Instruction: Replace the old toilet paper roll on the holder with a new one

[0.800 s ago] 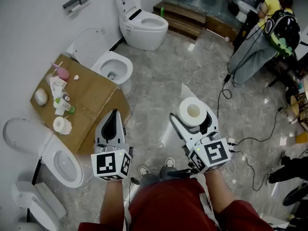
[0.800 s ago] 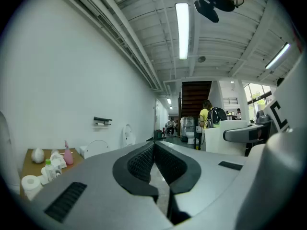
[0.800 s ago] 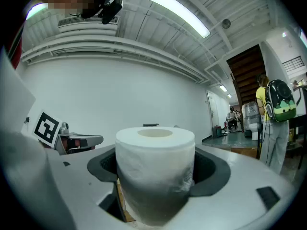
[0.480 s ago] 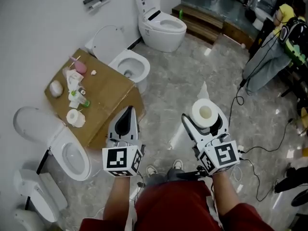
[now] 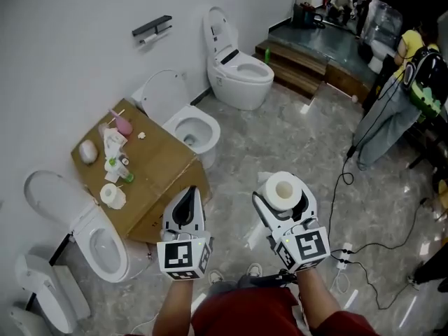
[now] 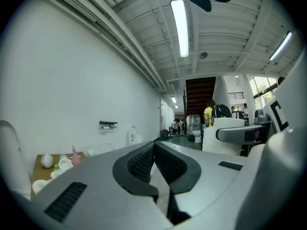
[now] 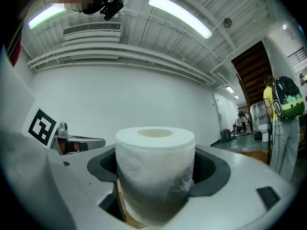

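White paper, a full roll (image 7: 156, 171), is held upright between the jaws of the right gripper (image 5: 283, 199), which are spread wide and pressed against its sides. Just to its left, the left gripper (image 5: 187, 207) is carried level, its jaws brought fully together with nothing between them. Both are held side by side over a grey marble floor (image 5: 280, 138).

Beyond the left gripper, a cardboard box (image 5: 157, 170) is seen, set between two toilets (image 5: 105, 240) (image 5: 190, 128) along the wall. A small roll (image 5: 110, 195) and a few bottles are laid on the box.

Higher on the white wall, well apart from both grippers, the dark holder (image 5: 152, 26) is mounted, with the old roll (image 5: 148, 39) just under it. A third toilet (image 5: 238, 72) stands past it, and a person (image 5: 413, 54) at the far right.
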`<action>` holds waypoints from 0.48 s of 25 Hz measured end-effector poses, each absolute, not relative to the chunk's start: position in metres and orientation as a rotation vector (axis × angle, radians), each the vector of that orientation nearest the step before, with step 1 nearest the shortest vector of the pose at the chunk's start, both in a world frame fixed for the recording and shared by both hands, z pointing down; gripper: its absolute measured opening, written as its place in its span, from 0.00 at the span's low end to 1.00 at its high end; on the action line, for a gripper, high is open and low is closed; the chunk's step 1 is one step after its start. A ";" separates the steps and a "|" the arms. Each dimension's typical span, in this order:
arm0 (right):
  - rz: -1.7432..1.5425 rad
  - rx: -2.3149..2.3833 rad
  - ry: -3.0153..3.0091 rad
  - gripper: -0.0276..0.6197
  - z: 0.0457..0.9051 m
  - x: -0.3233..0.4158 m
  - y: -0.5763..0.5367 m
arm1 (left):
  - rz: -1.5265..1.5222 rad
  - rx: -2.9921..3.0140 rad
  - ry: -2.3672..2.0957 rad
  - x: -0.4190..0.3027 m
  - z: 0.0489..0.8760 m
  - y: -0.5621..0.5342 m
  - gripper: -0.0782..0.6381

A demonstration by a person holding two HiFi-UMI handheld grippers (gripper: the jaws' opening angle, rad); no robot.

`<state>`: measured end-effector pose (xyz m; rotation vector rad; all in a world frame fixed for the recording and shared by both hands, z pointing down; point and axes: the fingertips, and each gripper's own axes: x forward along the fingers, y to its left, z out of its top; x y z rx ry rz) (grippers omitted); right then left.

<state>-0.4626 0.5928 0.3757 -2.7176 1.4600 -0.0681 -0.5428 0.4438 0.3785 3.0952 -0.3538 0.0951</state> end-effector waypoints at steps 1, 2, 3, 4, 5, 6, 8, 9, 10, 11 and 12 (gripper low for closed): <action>-0.060 -2.712 1.461 0.67 0.374 -0.459 0.596 | 0.088 3.093 -0.354 -0.539 0.377 0.449 0.13; -0.052 -2.707 1.463 0.67 0.373 -0.454 0.601 | 0.080 3.092 -0.354 -0.534 0.376 0.455 0.13; -0.045 -2.701 1.469 0.67 0.372 -0.449 0.605 | 0.072 3.092 -0.355 -0.529 0.375 0.460 0.13; -0.039 -2.696 1.477 0.67 0.372 -0.443 0.609 | 0.067 3.094 -0.360 -0.523 0.374 0.466 0.13; -0.033 -2.692 1.484 0.67 0.372 -0.437 0.613 | 0.064 3.094 -0.368 -0.517 0.375 0.471 0.13; -0.032 -2.689 1.491 0.67 0.372 -0.431 0.617 | 0.064 3.092 -0.377 -0.511 0.375 0.475 0.13; -0.041 -2.679 1.506 0.67 0.373 -0.421 0.625 | 0.070 3.092 -0.389 -0.500 0.375 0.484 0.13; -0.046 -2.674 1.517 0.67 0.373 -0.417 0.629 | 0.072 3.096 -0.392 -0.495 0.375 0.490 0.13; -0.048 -2.672 1.526 0.67 0.373 -0.412 0.633 | 0.074 3.102 -0.394 -0.489 0.374 0.496 0.13; -0.049 -2.672 1.532 0.67 0.373 -0.406 0.637 | 0.073 3.108 -0.394 -0.482 0.373 0.501 0.13; -0.050 -2.670 1.535 0.67 0.373 -0.400 0.640 | 0.072 3.112 -0.394 -0.477 0.372 0.506 0.13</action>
